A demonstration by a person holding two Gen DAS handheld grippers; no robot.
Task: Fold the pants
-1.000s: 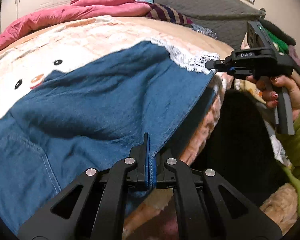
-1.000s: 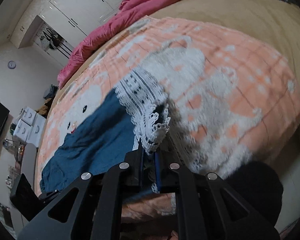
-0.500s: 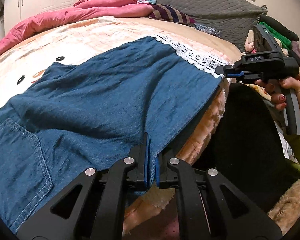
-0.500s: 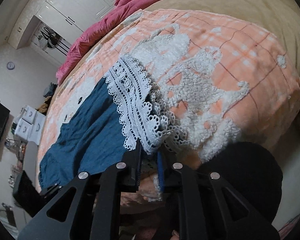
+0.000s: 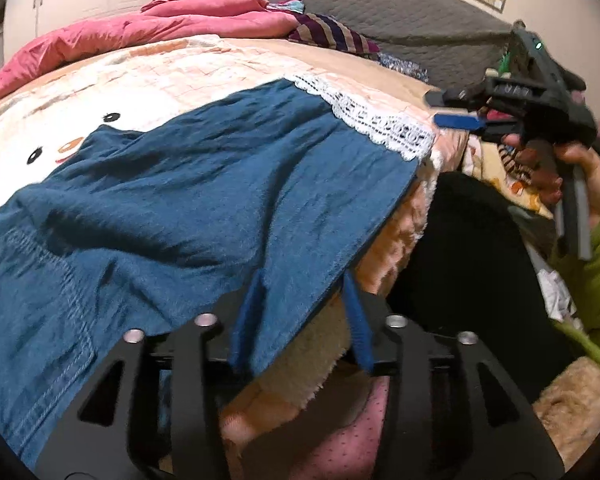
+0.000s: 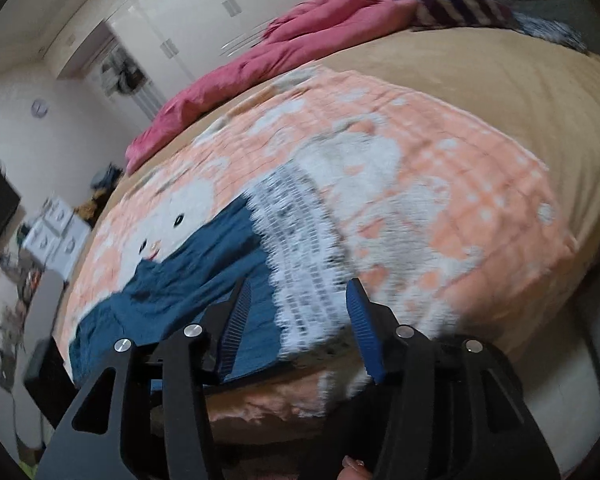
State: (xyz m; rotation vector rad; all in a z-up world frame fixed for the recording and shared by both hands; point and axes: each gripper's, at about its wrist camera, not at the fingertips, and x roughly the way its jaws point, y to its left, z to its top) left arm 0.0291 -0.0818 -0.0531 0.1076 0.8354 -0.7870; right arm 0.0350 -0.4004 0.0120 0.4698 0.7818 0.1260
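A: Where are the pants (image 5: 172, 208)?

B: Spread flat on the peach blanket (image 5: 148, 80) at the bed's near edge, lace hem (image 5: 380, 124) toward the right side.

A: And the left gripper (image 5: 304, 312)?

B: Jaws opening, blue pads parted, the denim edge lying loose between them, not pinched.

A: The right gripper (image 6: 296, 312)?

B: Opening too, pads apart over the lace; from the left view it hangs just beside the hem, a hand (image 5: 572, 176) on the handle
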